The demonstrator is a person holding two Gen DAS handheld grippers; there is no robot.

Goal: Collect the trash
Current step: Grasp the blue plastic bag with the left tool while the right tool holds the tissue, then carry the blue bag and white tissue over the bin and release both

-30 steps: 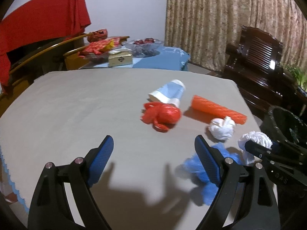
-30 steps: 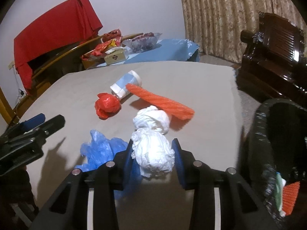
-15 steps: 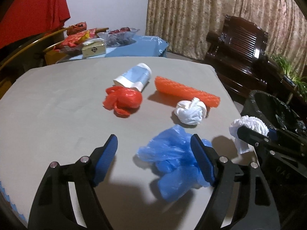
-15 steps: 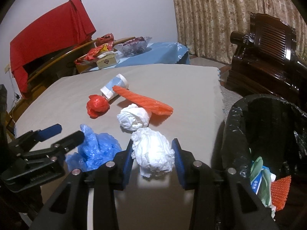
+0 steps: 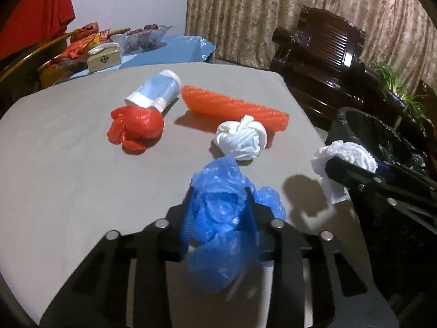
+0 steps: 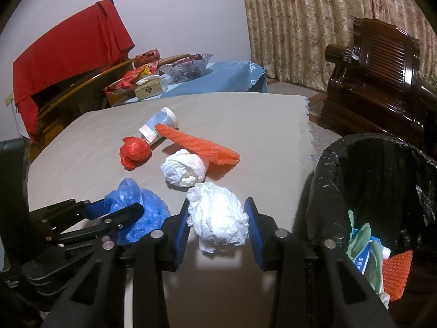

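My left gripper (image 5: 220, 213) is shut on a crumpled blue plastic bag (image 5: 224, 218) at the near edge of the grey table (image 5: 68, 164). My right gripper (image 6: 218, 218) is shut on a white paper wad (image 6: 218, 213), held above the table's right edge beside the black-lined trash bin (image 6: 341, 164). On the table lie another white wad (image 5: 240, 139), an orange foam net (image 5: 235, 106), a red plastic bag (image 5: 136, 128) and a blue-and-white paper cup (image 5: 154, 93). The blue bag (image 6: 139, 205) also shows in the right wrist view.
The bin holds green, white and orange trash (image 6: 377, 259). A dark wooden chair (image 6: 382, 82) stands behind it. A second table with a blue cloth (image 6: 218, 79) holds a box and wrappers. A red cloth (image 6: 68, 41) hangs at back left.
My left gripper has moved forward and closed on the blue bag. My right gripper, still holding the white wad, has moved right toward the bin.
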